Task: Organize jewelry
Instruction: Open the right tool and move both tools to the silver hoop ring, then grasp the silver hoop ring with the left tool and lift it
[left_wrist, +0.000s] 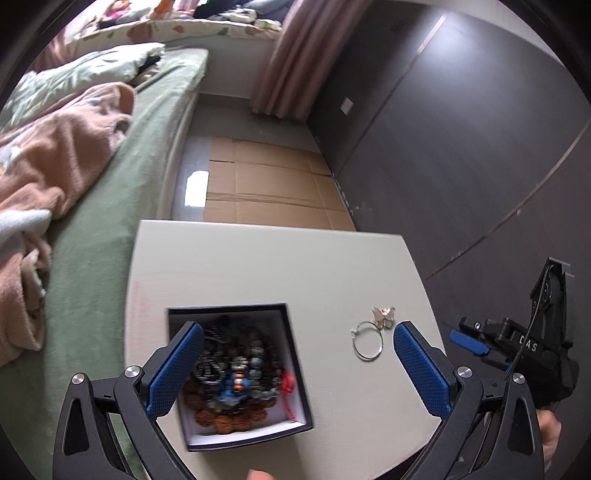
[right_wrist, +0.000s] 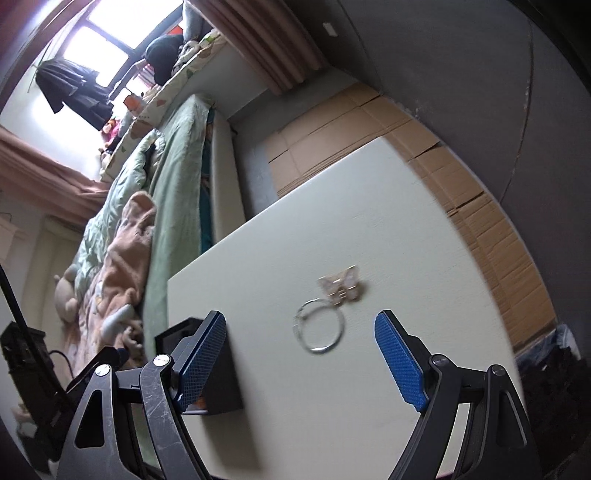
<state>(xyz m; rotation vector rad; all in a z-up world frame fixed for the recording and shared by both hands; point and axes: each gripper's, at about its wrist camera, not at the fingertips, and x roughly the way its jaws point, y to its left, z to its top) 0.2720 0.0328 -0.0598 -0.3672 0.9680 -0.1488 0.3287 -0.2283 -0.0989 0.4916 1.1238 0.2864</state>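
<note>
An open dark box (left_wrist: 295, 363) with a white lining sits on the white table (left_wrist: 258, 266), filled with beaded bracelets (left_wrist: 236, 373). To its right lie a thin silver ring bangle (left_wrist: 366, 340) and a pale butterfly clip (left_wrist: 384, 316). My left gripper (left_wrist: 298, 339) hovers open above the box's right part, nothing between its fingers. In the right wrist view the bangle (right_wrist: 320, 326) and butterfly clip (right_wrist: 341, 285) lie just ahead of my right gripper (right_wrist: 300, 330), which stands open and empty over them. The box (right_wrist: 221, 369) sits behind its left finger.
A bed (left_wrist: 122, 177) with a green sheet and pink blanket borders the table's left side. Flattened cardboard (left_wrist: 273, 184) covers the floor beyond the table. A dark wall (left_wrist: 461, 129) runs along the right. The right gripper's body (left_wrist: 524, 343) is at the table's right edge.
</note>
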